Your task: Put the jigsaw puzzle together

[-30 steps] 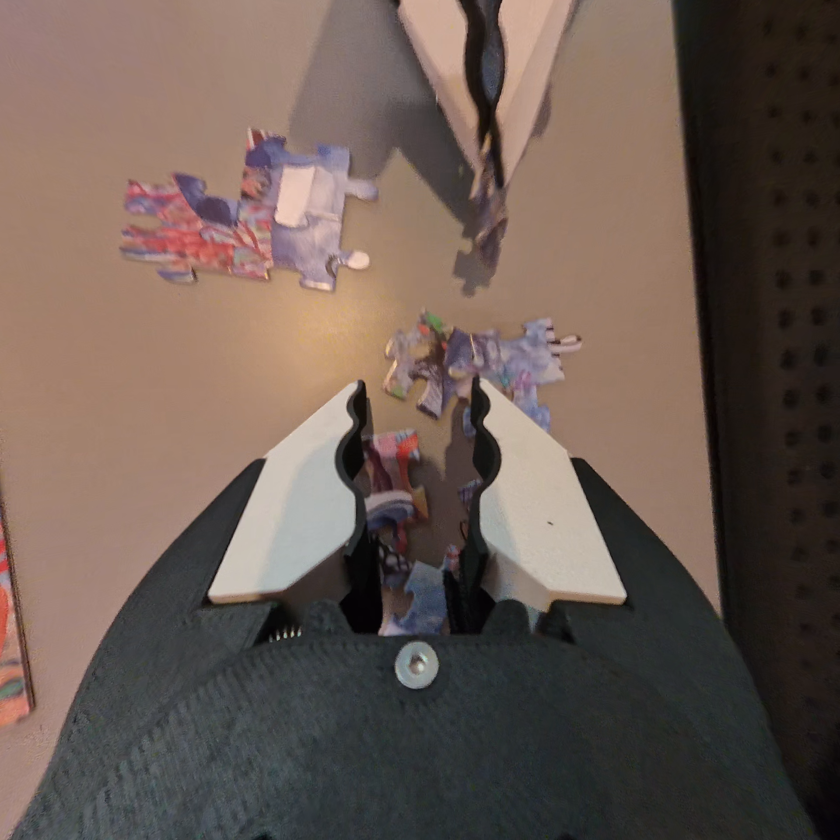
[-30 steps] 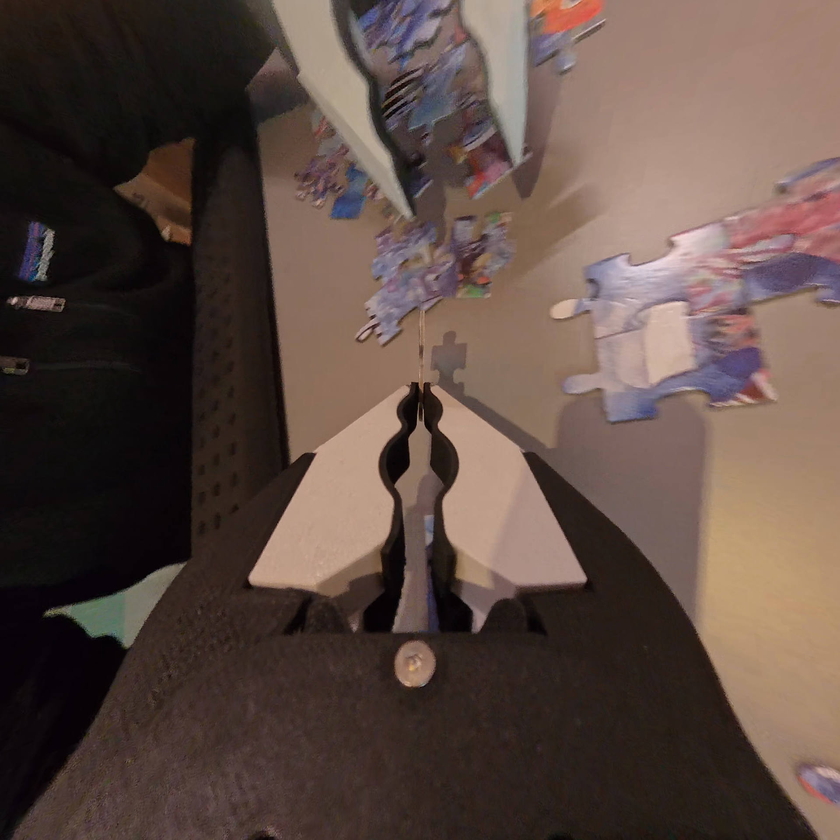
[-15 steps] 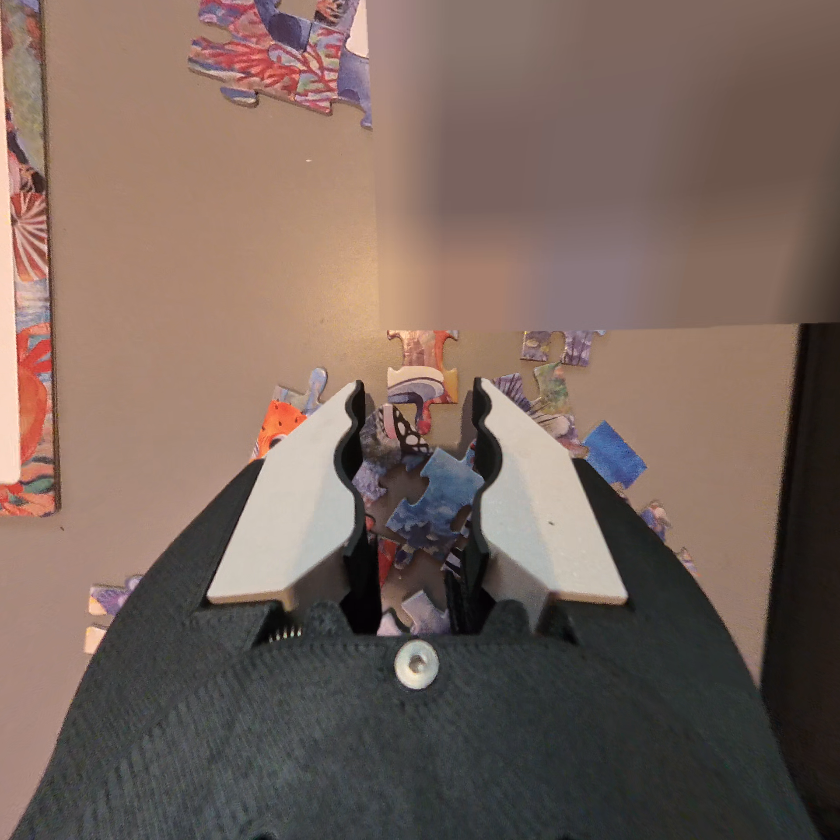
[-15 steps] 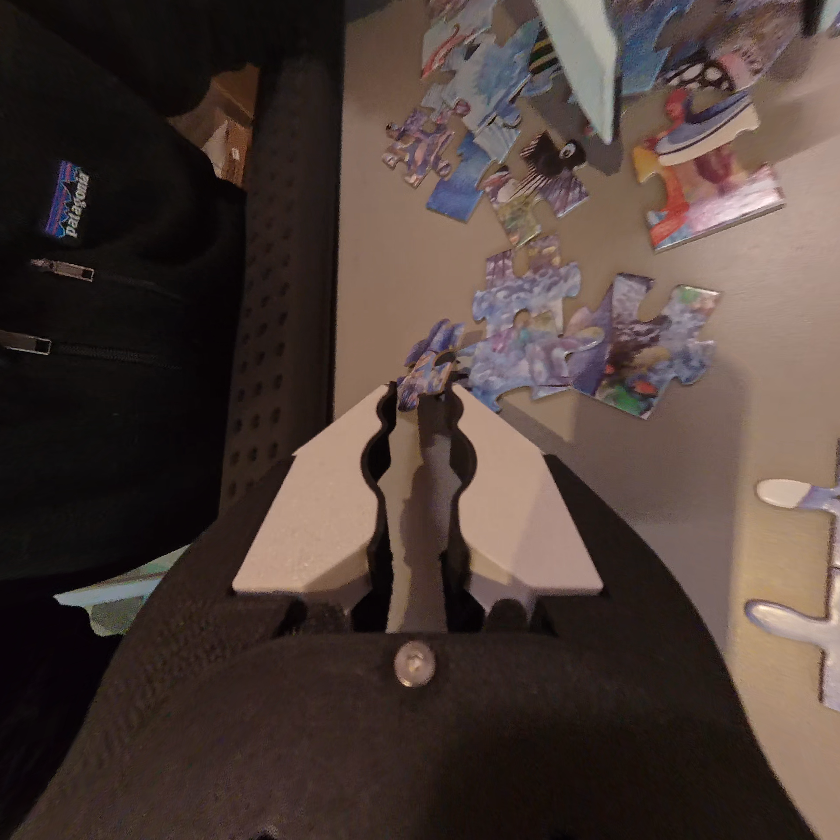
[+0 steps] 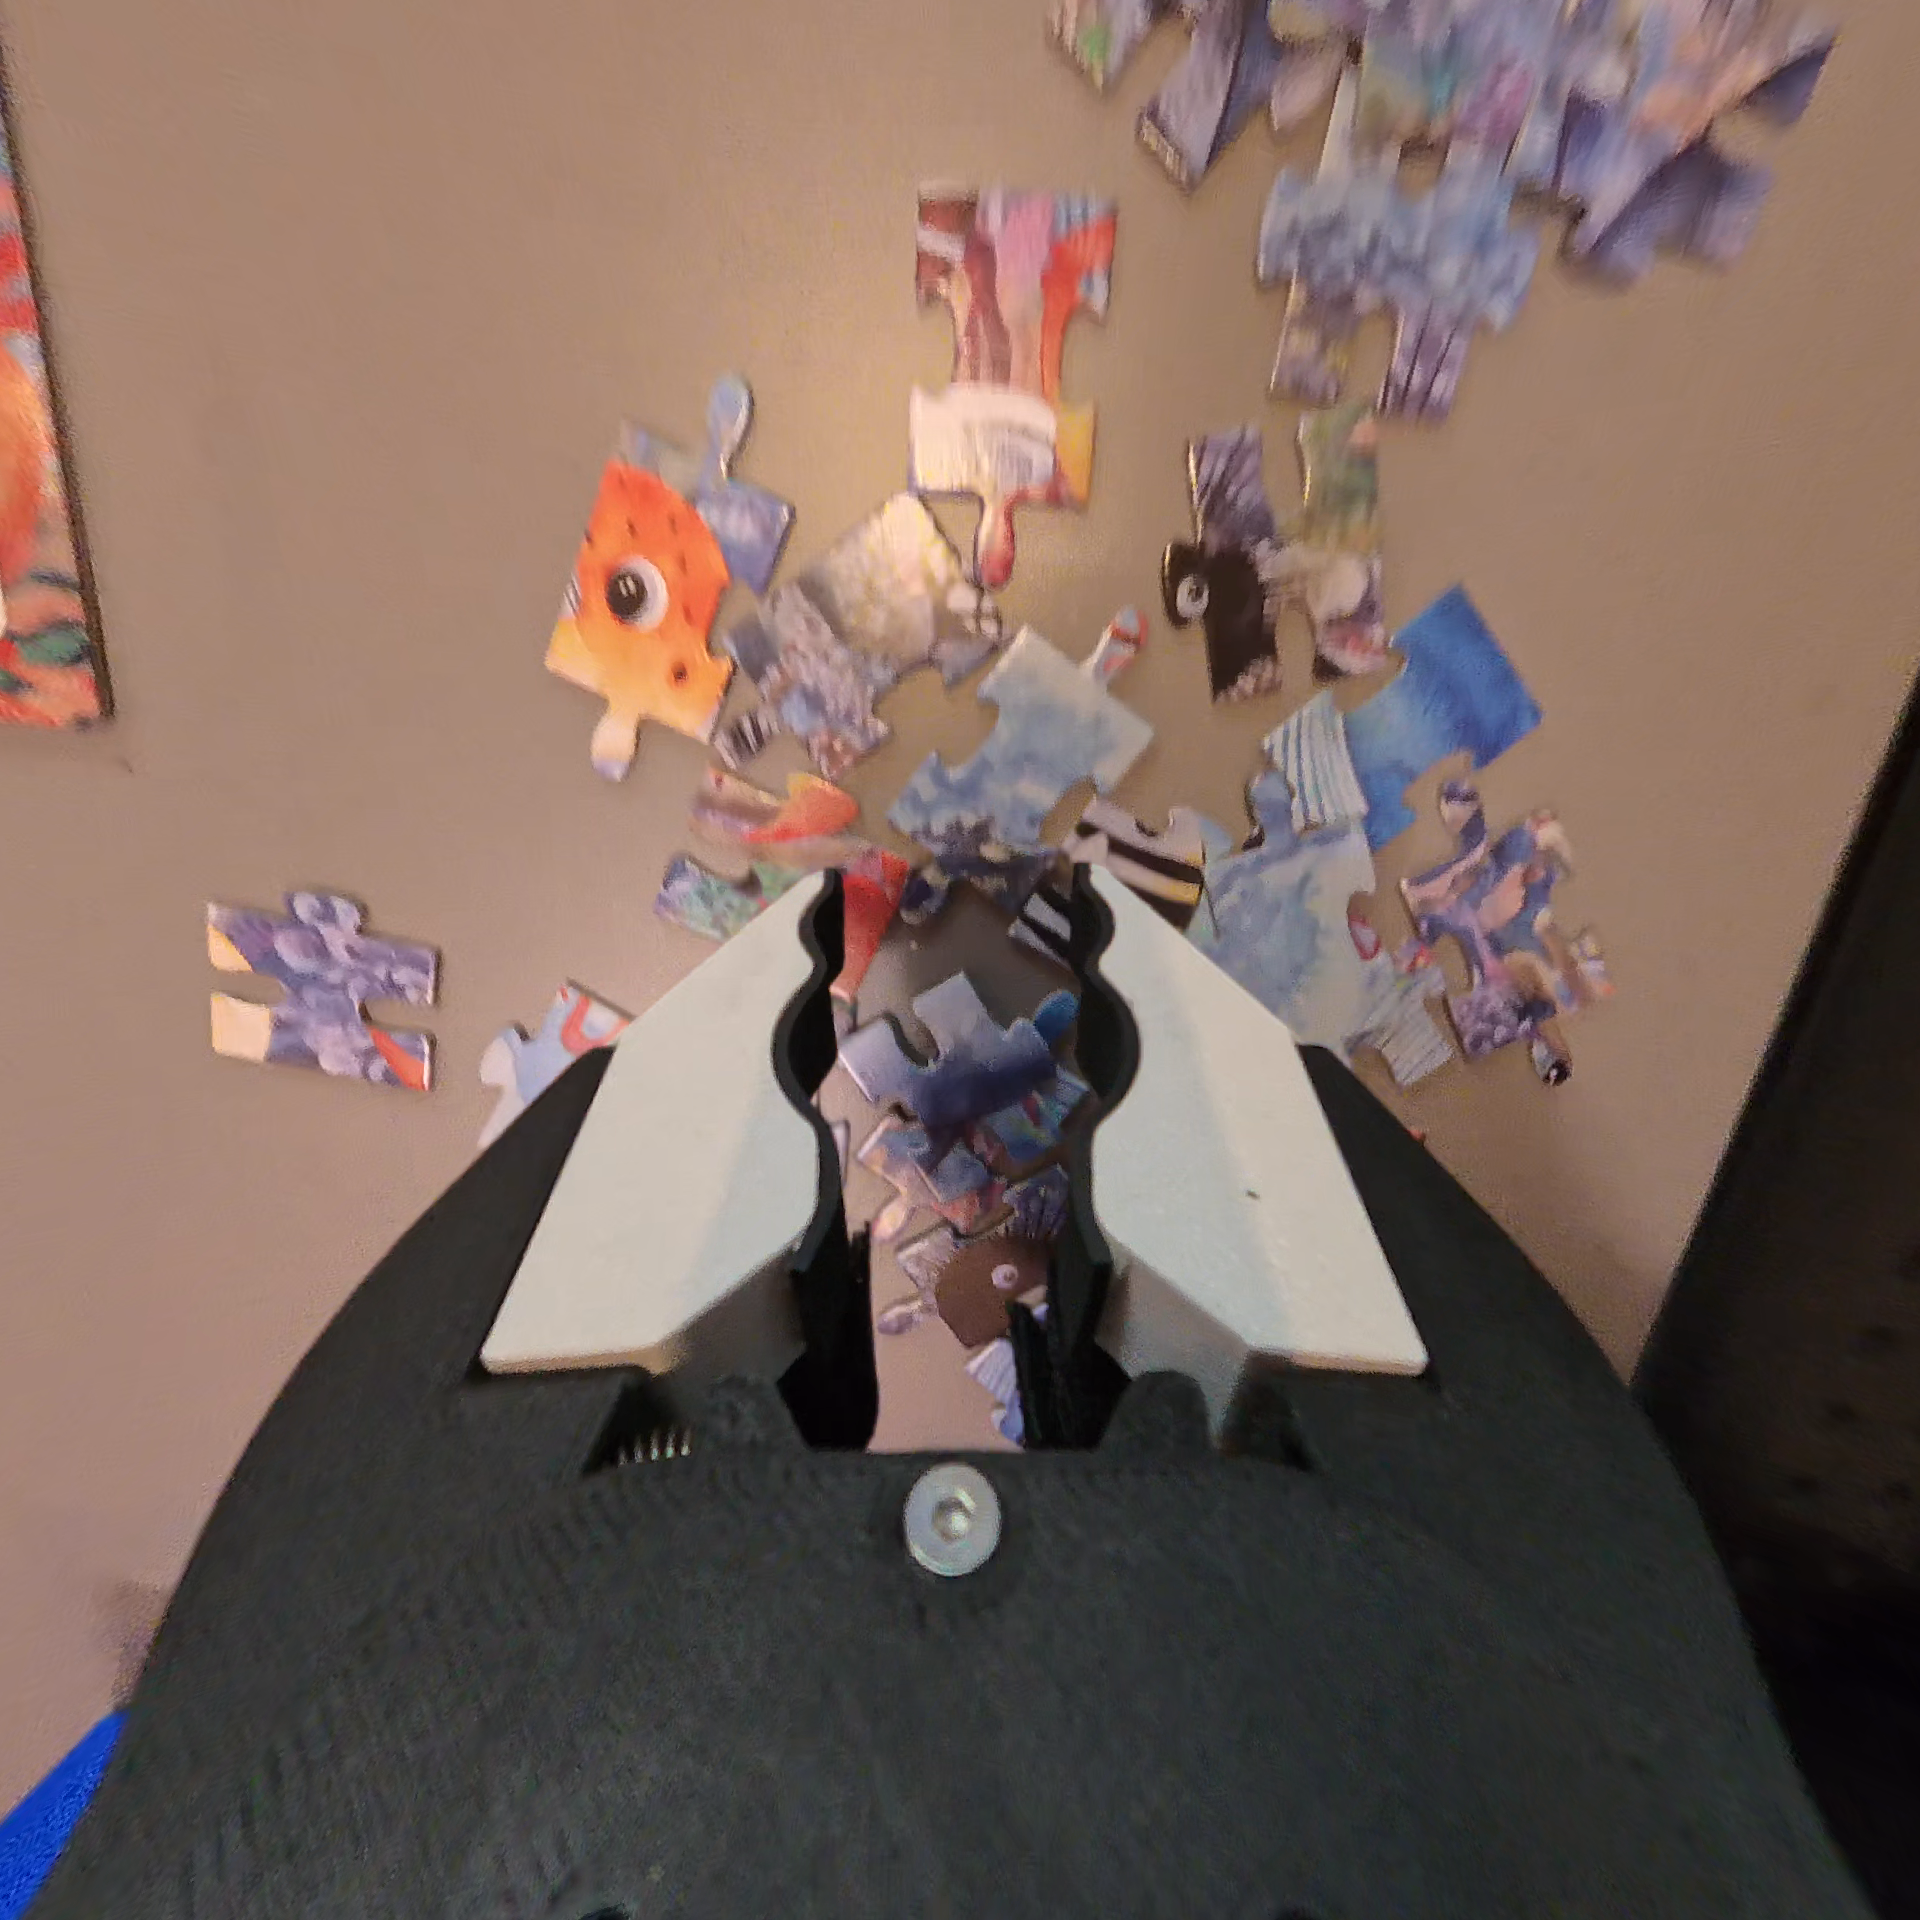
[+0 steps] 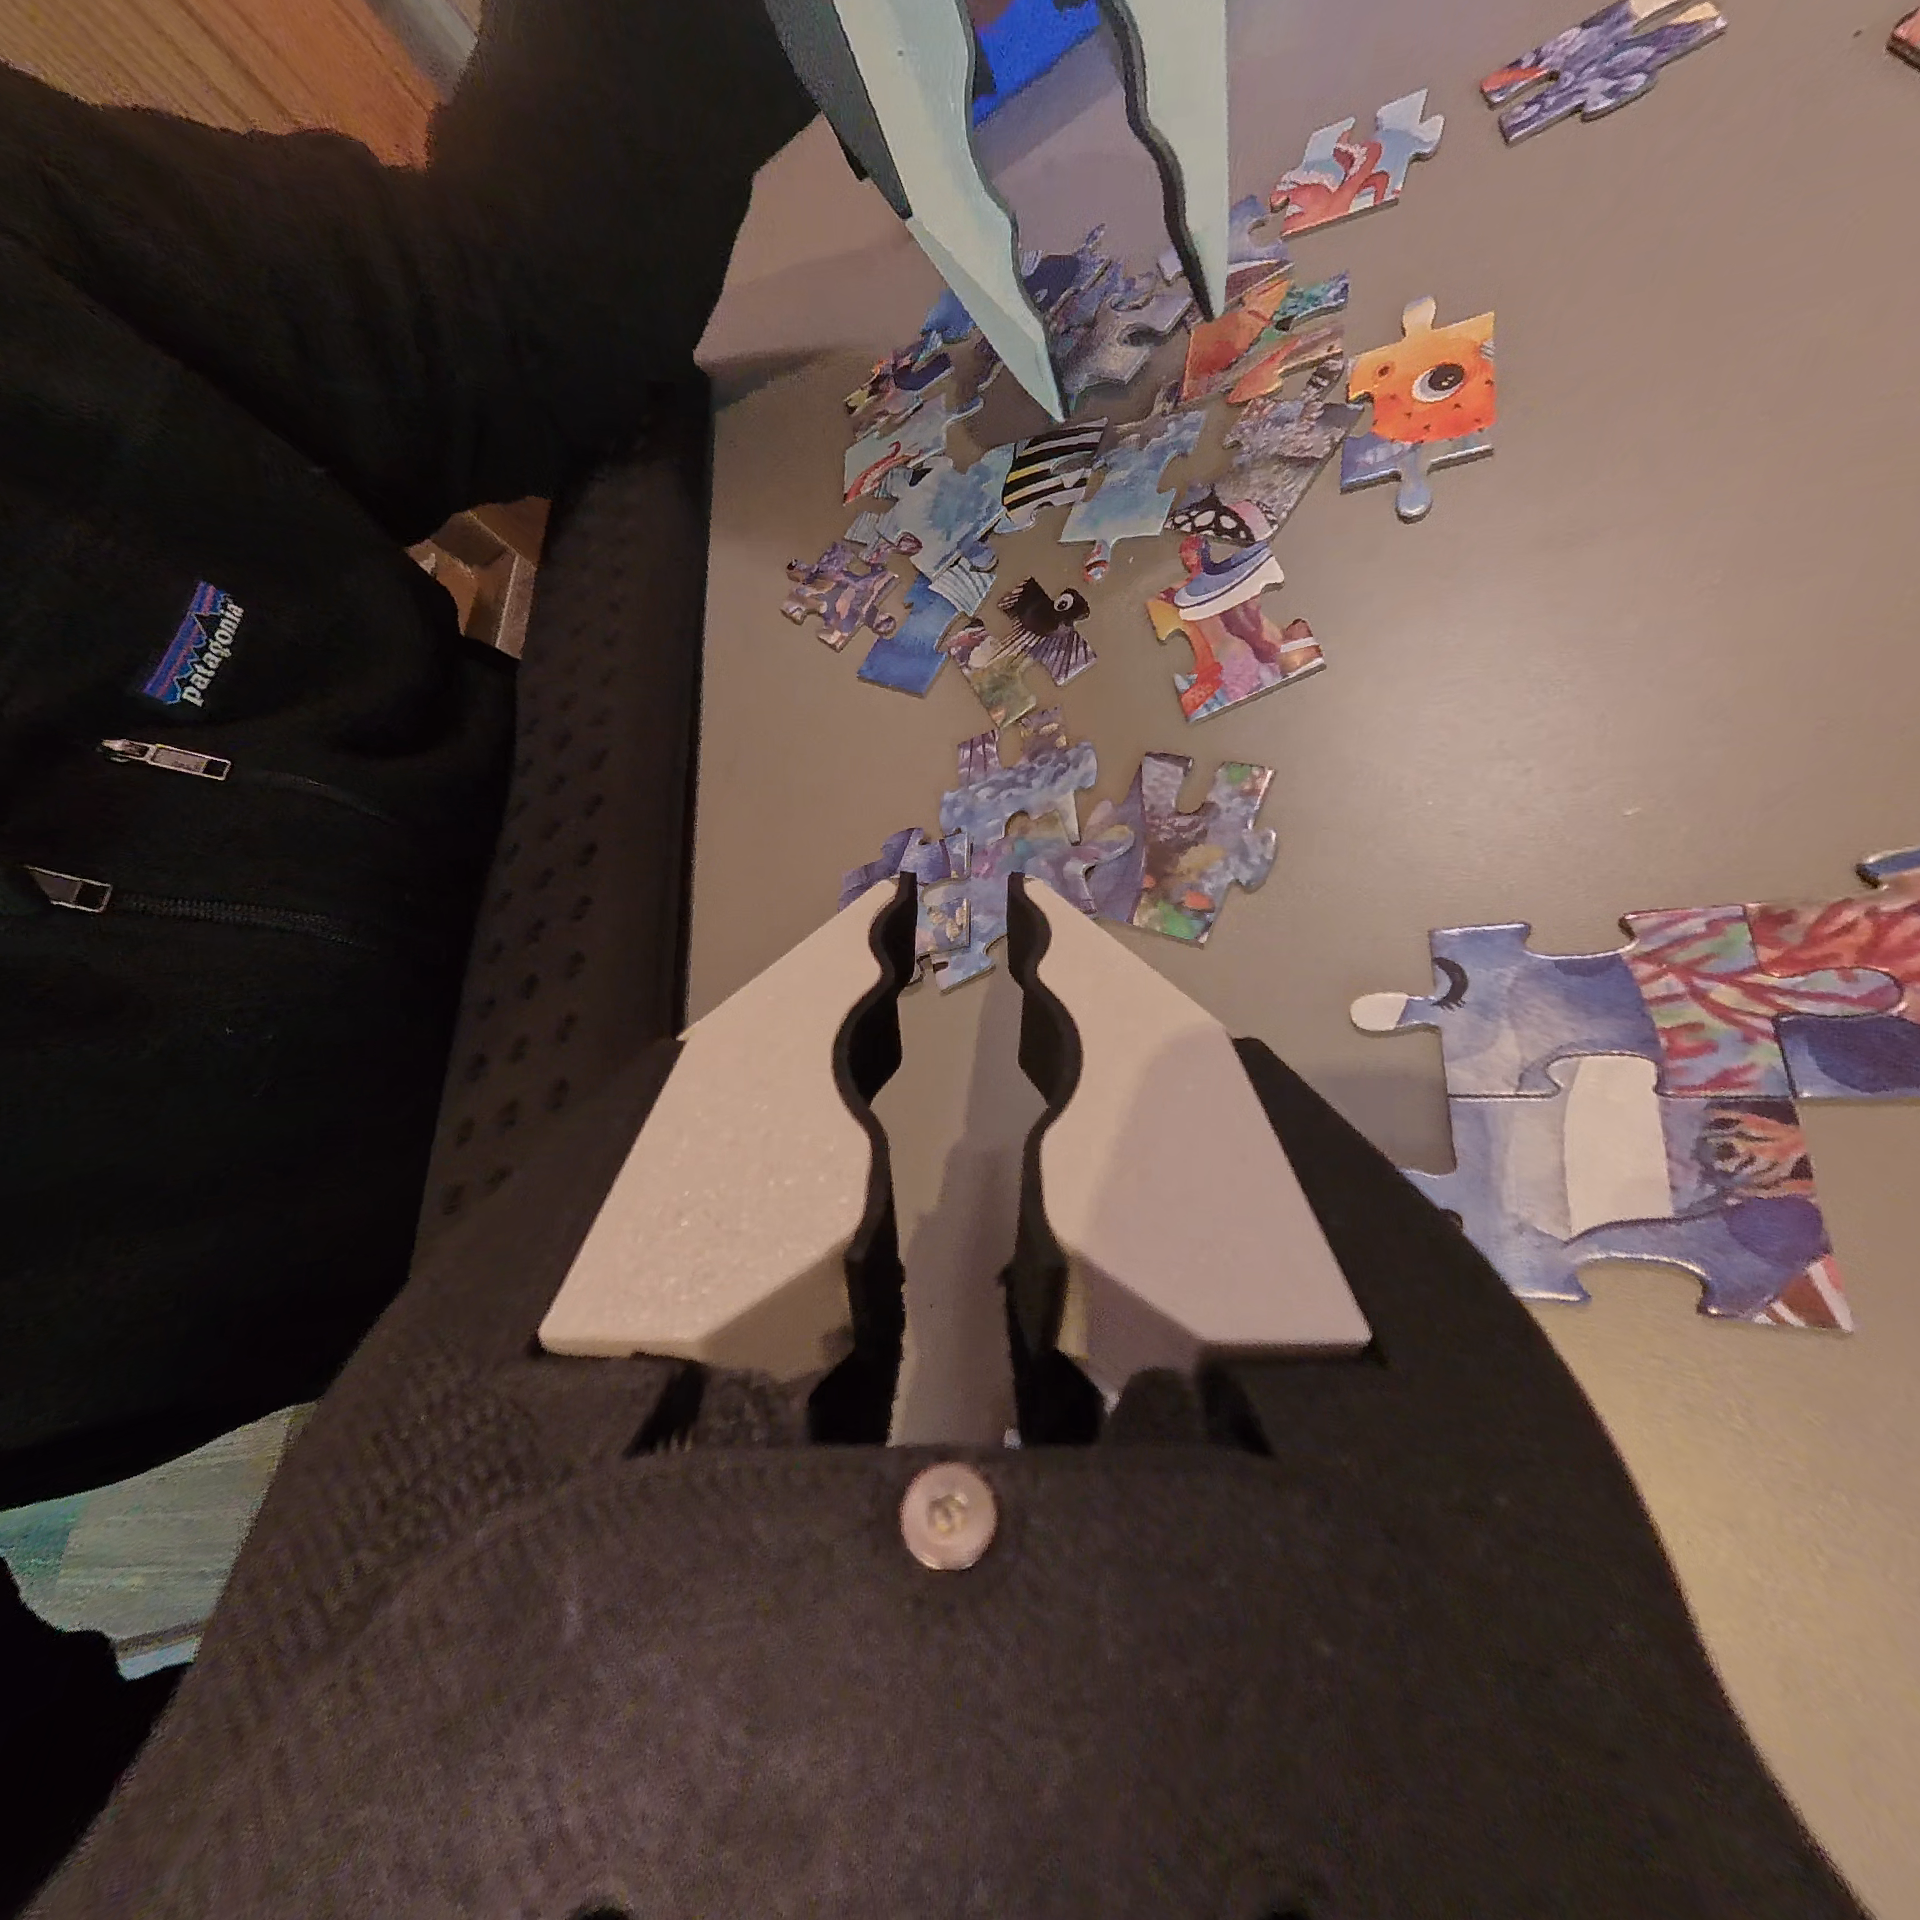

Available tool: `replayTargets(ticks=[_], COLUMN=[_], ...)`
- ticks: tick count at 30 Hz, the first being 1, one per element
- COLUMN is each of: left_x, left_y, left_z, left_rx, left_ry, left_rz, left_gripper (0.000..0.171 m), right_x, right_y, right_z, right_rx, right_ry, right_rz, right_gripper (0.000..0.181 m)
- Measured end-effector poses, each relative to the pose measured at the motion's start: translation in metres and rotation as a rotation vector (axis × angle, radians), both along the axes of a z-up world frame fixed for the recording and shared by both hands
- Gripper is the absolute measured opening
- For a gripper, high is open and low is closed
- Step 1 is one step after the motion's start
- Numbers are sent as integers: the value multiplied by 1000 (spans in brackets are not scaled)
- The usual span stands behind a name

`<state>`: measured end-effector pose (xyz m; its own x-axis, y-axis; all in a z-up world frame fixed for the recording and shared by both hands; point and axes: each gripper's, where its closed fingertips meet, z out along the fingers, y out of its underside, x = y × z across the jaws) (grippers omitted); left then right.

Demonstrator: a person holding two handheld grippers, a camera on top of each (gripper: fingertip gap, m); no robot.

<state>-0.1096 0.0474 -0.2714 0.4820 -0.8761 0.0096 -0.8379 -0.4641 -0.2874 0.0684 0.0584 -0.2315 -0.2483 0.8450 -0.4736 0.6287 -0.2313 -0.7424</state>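
The jigsaw puzzle is at an early stage. One joined section (image 6: 1662, 1101) of blue and red pieces lies flat on the desk (image 6: 1558, 727), and a small purple cluster (image 6: 1081, 842) is partly joined. A heap of loose pieces (image 5: 1039, 748), including an orange fish piece (image 5: 639, 623), remains unsorted, so most assembly appears left. The left claw (image 5: 951, 894) stands wide and empty directly above the heap. The right claw (image 6: 961, 899) is narrowly parted, empty, its tips at the purple cluster's near edge.

Warm light falls on a grey-brown table (image 6: 1558, 675) beside wooden floor (image 6: 208, 62).
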Motion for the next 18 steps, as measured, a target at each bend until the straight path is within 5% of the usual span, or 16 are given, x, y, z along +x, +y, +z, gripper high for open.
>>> replayTargets(ticks=[18], left_x=[20], left_y=[3], left_z=[-15], left_rx=[86], left_ry=[-109], left_rz=[-47], left_gripper=[28], right_x=[0], right_y=[9], right_z=[6], right_rx=[91], right_ry=[60], right_rz=[-19], right_gripper=[9])
